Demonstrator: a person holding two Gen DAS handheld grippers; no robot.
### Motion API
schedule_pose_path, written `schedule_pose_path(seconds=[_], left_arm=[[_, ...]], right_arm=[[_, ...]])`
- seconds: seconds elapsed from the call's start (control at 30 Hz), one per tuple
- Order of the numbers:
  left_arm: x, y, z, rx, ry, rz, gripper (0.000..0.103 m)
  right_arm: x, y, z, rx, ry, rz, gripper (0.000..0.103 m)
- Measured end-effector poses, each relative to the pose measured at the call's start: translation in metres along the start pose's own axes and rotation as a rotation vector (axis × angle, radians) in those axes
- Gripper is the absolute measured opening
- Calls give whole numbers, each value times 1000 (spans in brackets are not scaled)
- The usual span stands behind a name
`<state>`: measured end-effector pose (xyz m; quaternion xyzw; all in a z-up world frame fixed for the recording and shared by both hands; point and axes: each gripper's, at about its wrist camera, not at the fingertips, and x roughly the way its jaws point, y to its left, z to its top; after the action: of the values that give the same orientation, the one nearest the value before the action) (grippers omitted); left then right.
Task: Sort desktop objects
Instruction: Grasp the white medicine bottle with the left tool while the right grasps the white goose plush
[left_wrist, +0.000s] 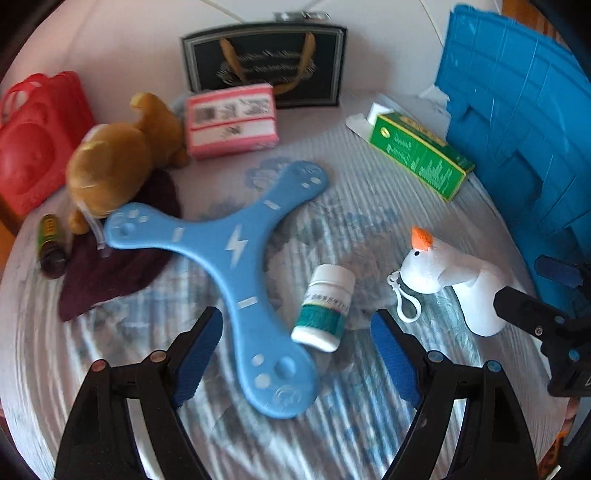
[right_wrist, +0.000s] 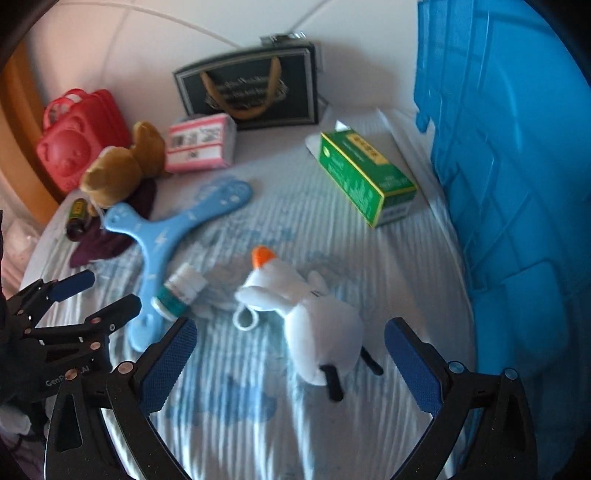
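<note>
Left gripper (left_wrist: 295, 332): fingers (left_wrist: 197, 354) spread wide, nothing held between them, pitched steeply downward. Right gripper (right_wrist: 291, 363): fingers (right_wrist: 168, 363) likewise spread wide and empty, also pitched steeply downward. The two grippers sit side by side, each showing at the edge of the other's wrist view. Both views are slightly motion-blurred.

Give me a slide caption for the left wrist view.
Open left gripper above a pill bottle and blue boomerang on a striped cloth.
</note>
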<state>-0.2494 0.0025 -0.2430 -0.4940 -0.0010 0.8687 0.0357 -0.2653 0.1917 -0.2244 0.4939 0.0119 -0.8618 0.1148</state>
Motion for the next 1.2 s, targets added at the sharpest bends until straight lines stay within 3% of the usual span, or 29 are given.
schedule_pose_path(seconds=[0.13,0.27,0.37,0.47,0.53,0.57,0.6,0.73,0.8,0.83,0.87,1.03,1.2], left_arm=[[30,-12,3,59,47,-15,83],[45,-11,-2,32,77,-27,82],[43,-15,-8,54,51,1,80],[40,-18,-12,70,31,41,67],[36,-15,-12,59,26,38,43],[37,-14,-11,48,34,7,36],[36,-14,-12,33,49,-26,34],[36,-18,-14,38,47,-28,34],[34,-19,-17,20,56,-48,34],[33,-19,-19,12,58,-51,34],[32,-19,-21,8,59,-52,34],[17,-22,-30,-6,47,-49,34],[-18,-21,-35,1,-24,-24,34]], right_arm=[[28,-16,-3,31,66,-24,103],[49,-22,-7,38,120,-13,103],[60,-22,-11,27,138,-6,103],[68,-25,-15,41,139,6,103],[67,-27,-15,50,125,33,103],[65,-26,-14,51,117,41,103],[64,-25,-14,50,112,43,103],[60,-19,-11,19,106,20,102],[59,-17,-12,12,113,5,89],[61,-16,-13,14,121,0,72],[61,-17,-14,16,124,-19,63],[52,-20,-17,27,101,-14,57],[25,-3,-15,-15,29,9,56]])
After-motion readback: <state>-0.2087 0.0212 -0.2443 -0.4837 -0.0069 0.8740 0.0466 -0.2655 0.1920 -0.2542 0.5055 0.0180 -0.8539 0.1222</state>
